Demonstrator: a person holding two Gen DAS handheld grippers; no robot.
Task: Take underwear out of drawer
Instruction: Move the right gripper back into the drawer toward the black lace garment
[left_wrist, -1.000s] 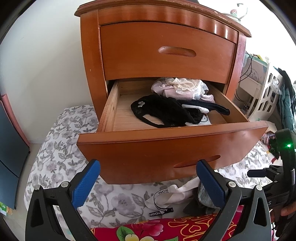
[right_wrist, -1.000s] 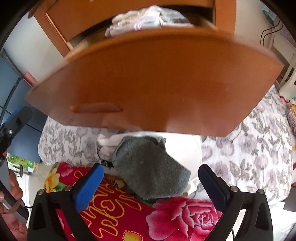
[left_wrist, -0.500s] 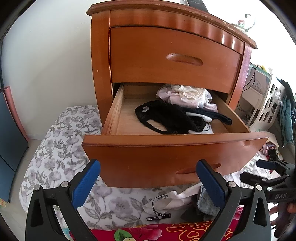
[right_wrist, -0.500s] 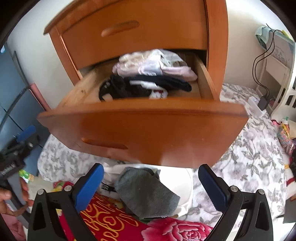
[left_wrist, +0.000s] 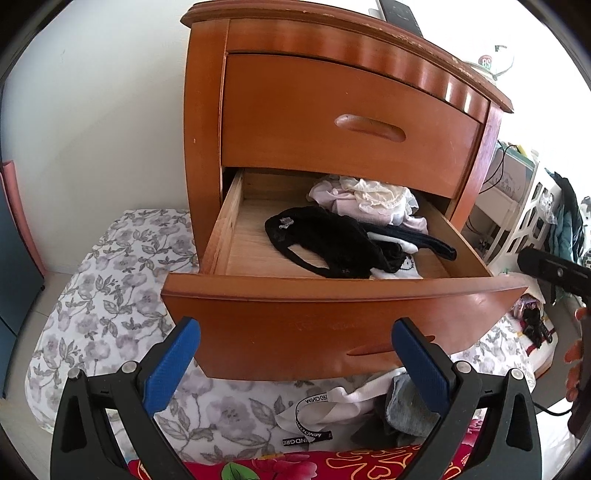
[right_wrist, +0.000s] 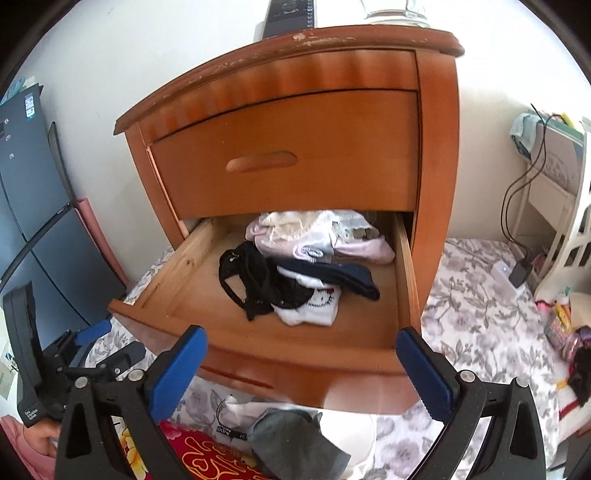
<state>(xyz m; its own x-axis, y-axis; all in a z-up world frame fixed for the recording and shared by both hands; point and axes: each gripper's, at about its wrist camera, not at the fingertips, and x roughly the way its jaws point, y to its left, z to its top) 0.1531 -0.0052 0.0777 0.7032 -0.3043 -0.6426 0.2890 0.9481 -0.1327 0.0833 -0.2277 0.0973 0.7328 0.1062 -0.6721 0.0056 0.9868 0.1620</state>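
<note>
We've got the lower pull-out drawer of the orange-brown wooden nightstand open, and the target sits inside it: the black lacy underwear, crumpled on the bare wood floor of the drawer, left of centre, partly overlapping a white printed cotton garment and a navy folded piece; a heap of pale pink and cream lace items fills the back of the drawer under the shut upper drawer. Key relation: from our right gripper the black piece lies ahead and slightly left, down past the drawer's front panel; its long axis runs roughly from drawer back-left toward front-centre. Our left gripper sits lower, in front of the drawer's front panel, so it sees the black underwear over that panel's top edge. We judge the right one nearer and better placed, looking down into the drawer; the front panel is the thing to clear. Both sets of blue-padded fingers are spread wide, holding nothing. Below the drawer, on the grey floral sheet, lie a white garment with a black-and-white waistband and a grey cloth. Readable text: the waistband band reads "MINDGRI…", cut off by a fold. The white garment in the drawer has a cartoon cat-face print; its lettering is too small to read. A red digital readout on top of the nightstand is not legible.
</note>
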